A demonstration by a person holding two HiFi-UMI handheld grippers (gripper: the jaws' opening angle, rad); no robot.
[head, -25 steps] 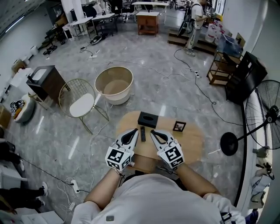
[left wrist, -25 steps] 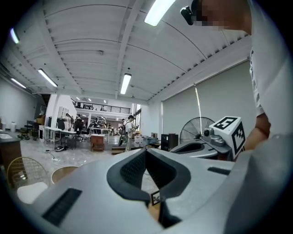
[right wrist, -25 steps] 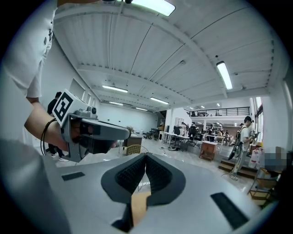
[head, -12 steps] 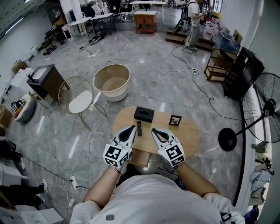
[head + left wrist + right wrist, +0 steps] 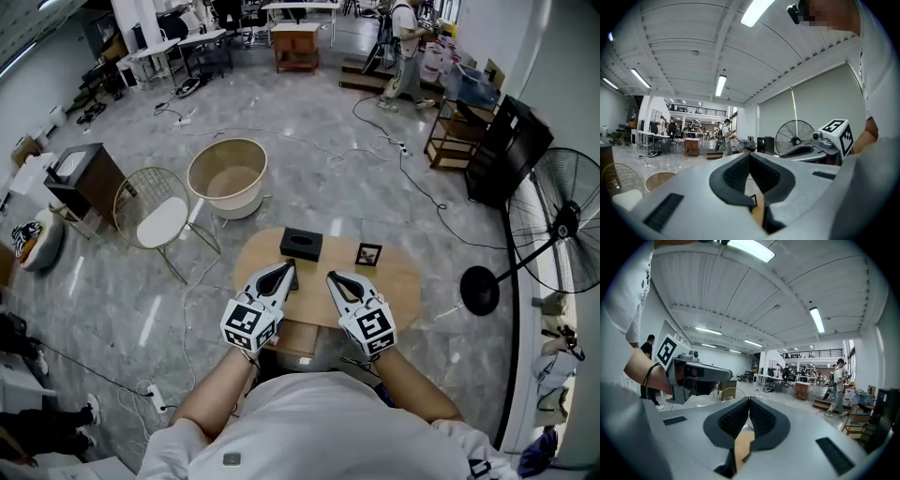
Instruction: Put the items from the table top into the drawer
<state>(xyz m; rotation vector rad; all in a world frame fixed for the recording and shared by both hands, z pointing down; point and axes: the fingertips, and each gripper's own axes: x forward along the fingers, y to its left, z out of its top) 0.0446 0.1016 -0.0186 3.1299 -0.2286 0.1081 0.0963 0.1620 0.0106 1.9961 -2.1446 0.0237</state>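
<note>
A black box (image 5: 301, 244), a small picture frame (image 5: 368, 254) and a dark remote (image 5: 293, 278) lie on the oval wooden table (image 5: 405, 281). My left gripper (image 5: 285, 270) hovers over the near side of the table, shut and empty, its tip overlapping the remote. My right gripper (image 5: 333, 278) is beside it, also shut with nothing in it, just short of the frame. Below the near edge, between my arms, a wooden part (image 5: 298, 339) shows that looks like the drawer. In each gripper view the jaws meet at the tip (image 5: 750, 155) (image 5: 749, 399).
A round beige tub (image 5: 226, 176) and a wire chair (image 5: 161, 217) stand on the floor beyond the table on the left. A standing fan (image 5: 559, 239) with its round base (image 5: 479, 290) is at the right. Cables run over the floor, and a person stands far back.
Both grippers slid a little forward over the table, then held still. The left tip now covers most of the remote, which earlier lay plainly between the two grippers.
</note>
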